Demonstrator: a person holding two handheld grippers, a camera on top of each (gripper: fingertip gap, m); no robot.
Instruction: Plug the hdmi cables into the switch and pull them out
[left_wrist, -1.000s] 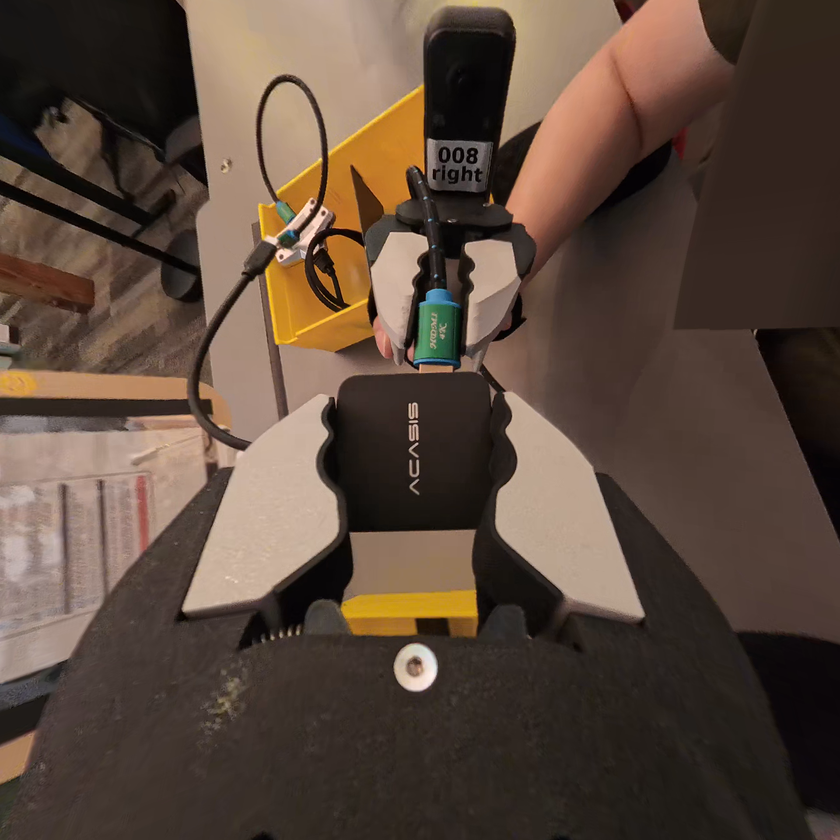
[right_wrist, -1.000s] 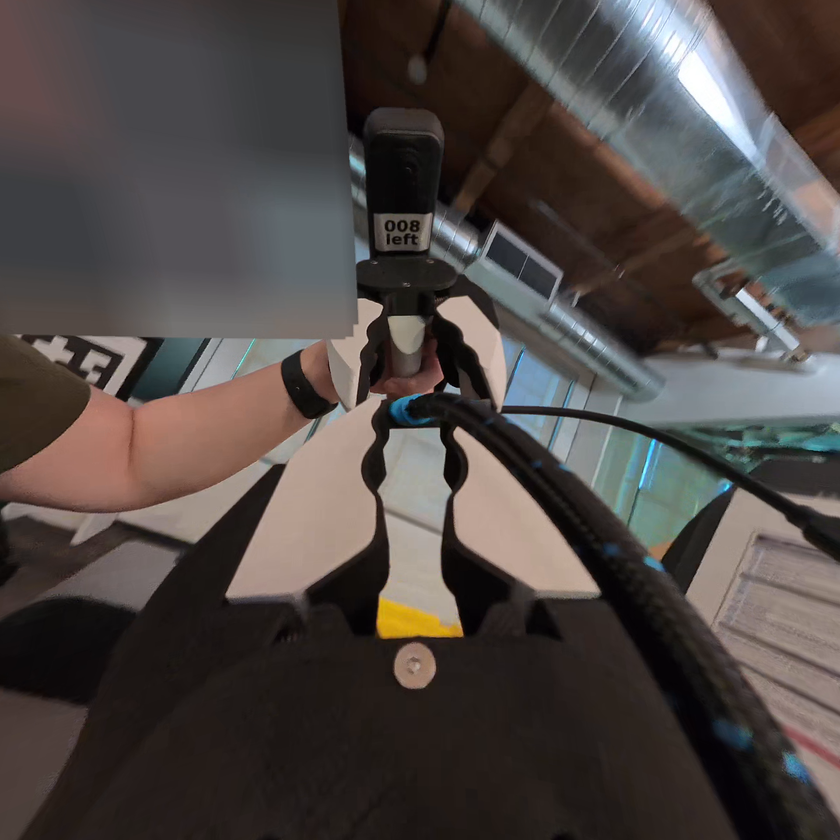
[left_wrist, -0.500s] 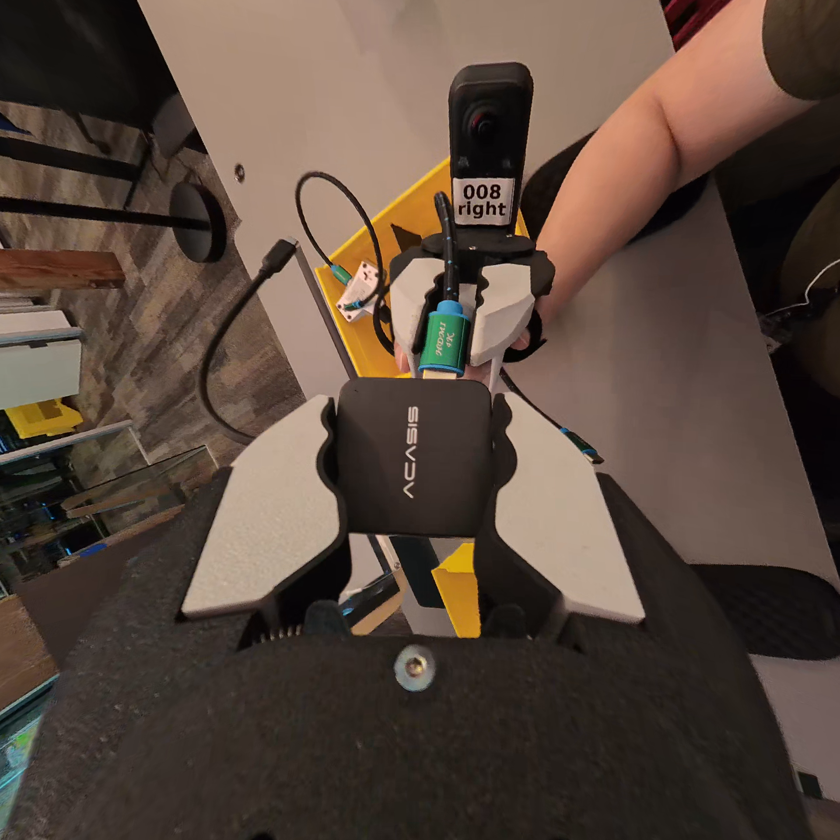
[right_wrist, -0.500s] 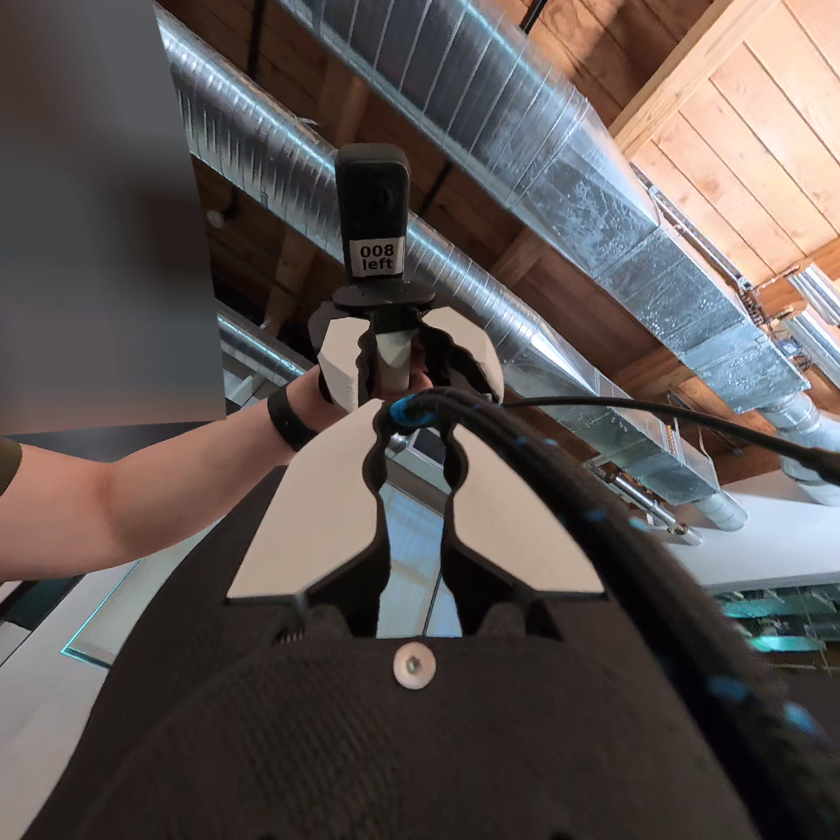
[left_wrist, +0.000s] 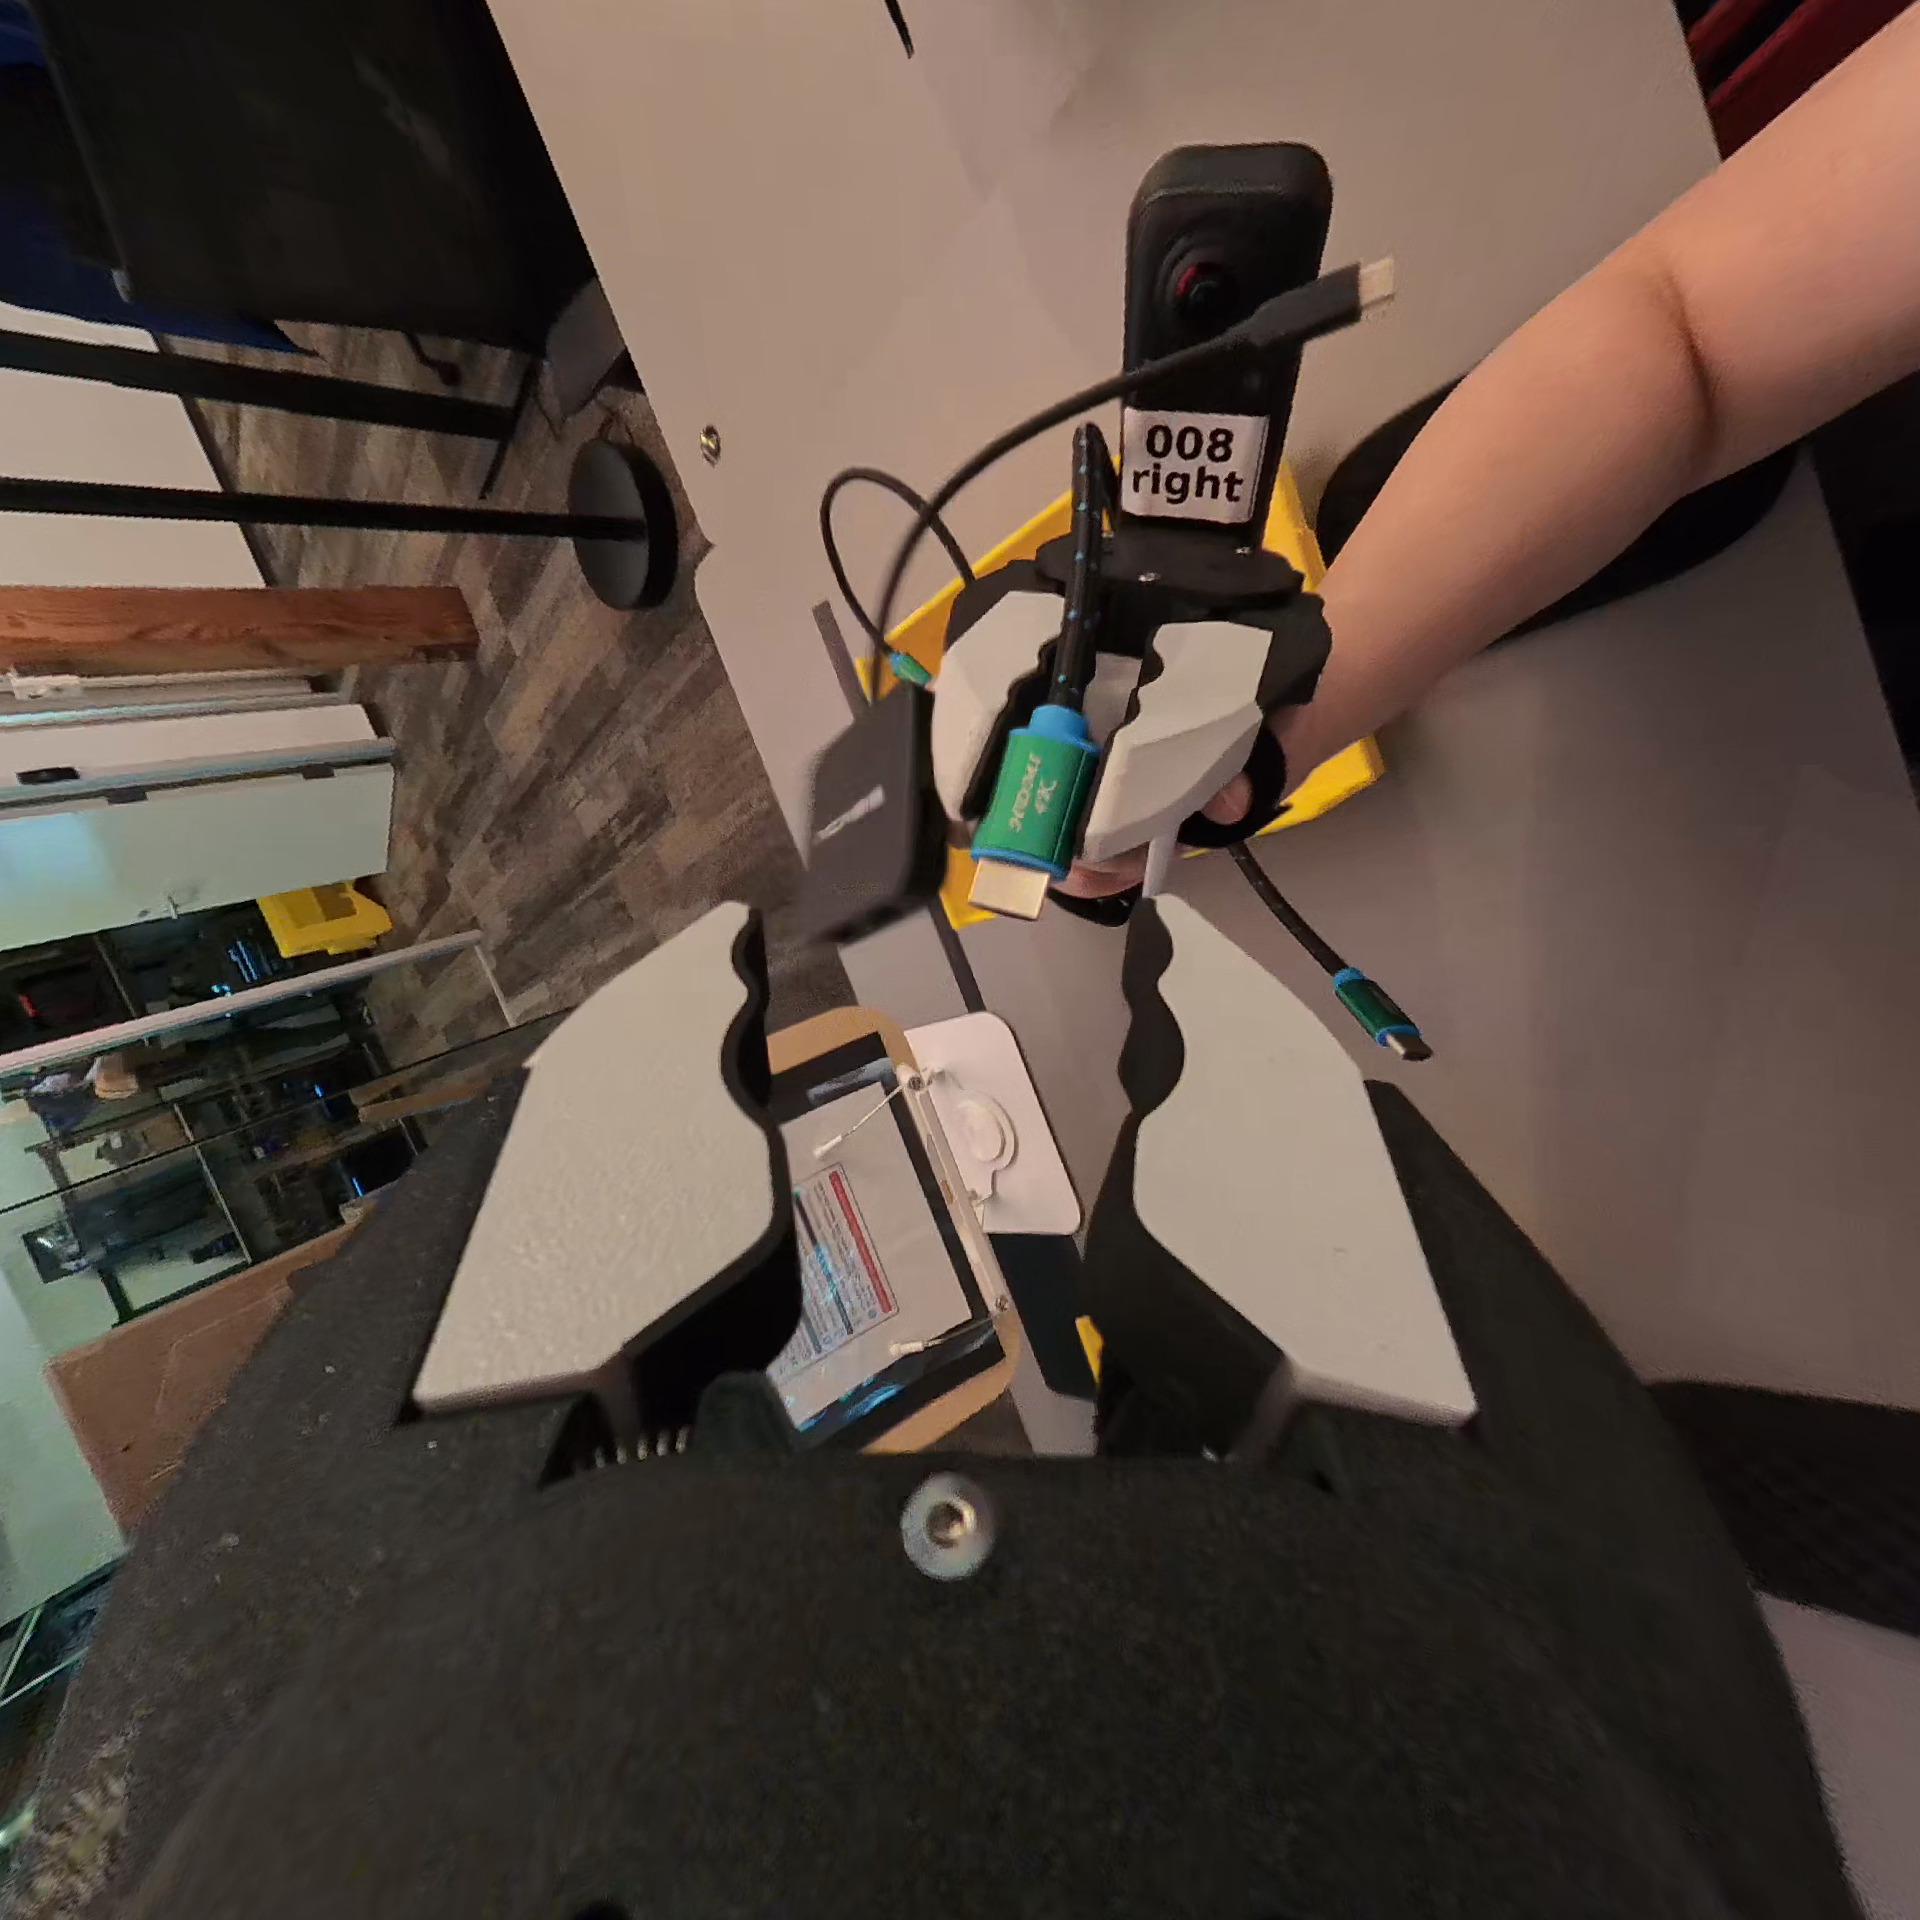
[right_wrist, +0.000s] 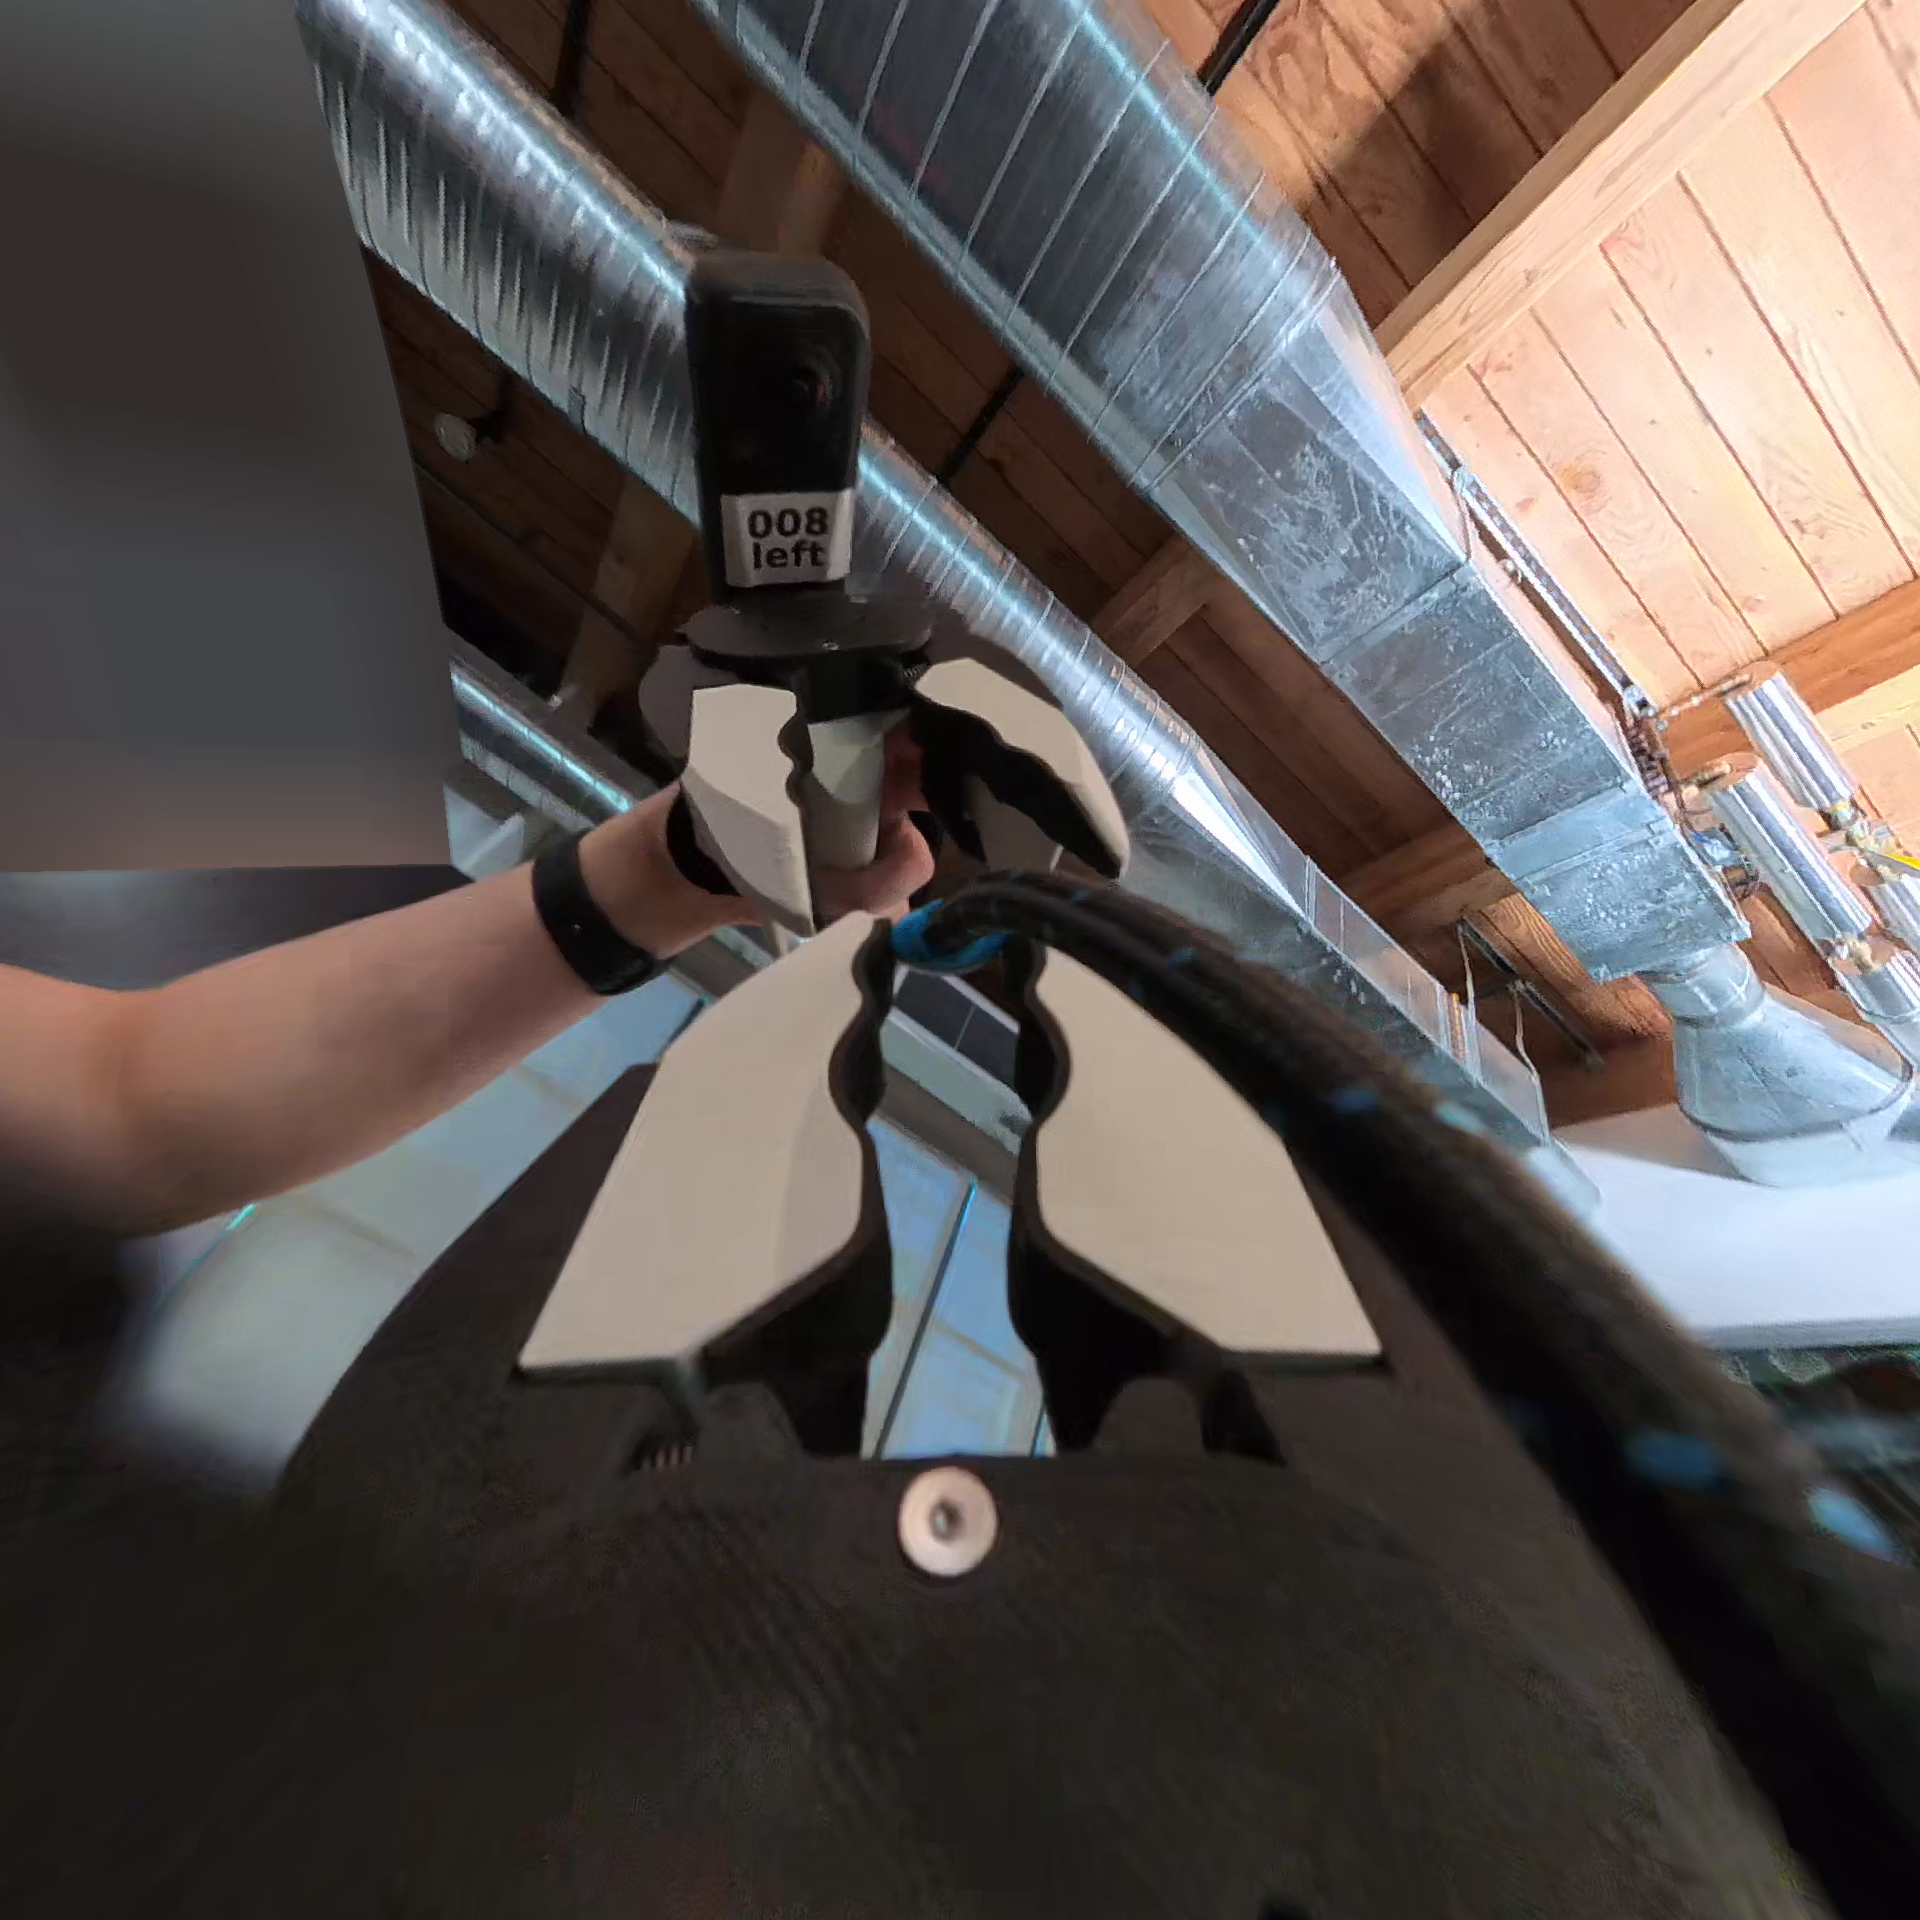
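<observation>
The left tool (left_wrist: 945, 935) was seen with its jaws spread wide and nothing between them. The black switch (left_wrist: 864, 821) was found blurred, apart from both tools, just beyond the left tool's left fingertip and beside the right tool (left_wrist: 1081, 821); what supported it could not be told. The right tool was closed on the green hdmi plug (left_wrist: 1029, 805), whose gold tip pointed down toward the gap of the left tool without touching the switch. The braided black-and-blue cable (right_wrist: 1351, 1091) was seen arching from the plug over the right tool's own fingers and off to the lower right of the right wrist view. A thin black cable (left_wrist: 1039, 436) with a small plug end crossed in front of the right tool's camera. A yellow bin (left_wrist: 1340, 769) lay on the grey table (left_wrist: 1558, 935) behind the right tool, mostly hidden by it. A second green plug (left_wrist: 1377, 1013) lay loose on the table, just right of the left tool's right finger. Below the open jaws, past the table edge, a white plate and a framed sheet (left_wrist: 883, 1226) were visible. To the right of the plugs the table surface was bare; to the left, the table edge gave way to patterned floor (left_wrist: 540, 748). In the right wrist view the left tool (right_wrist: 894, 821) was seen against ceiling ducts (right_wrist: 1195, 312), with open air around it.
</observation>
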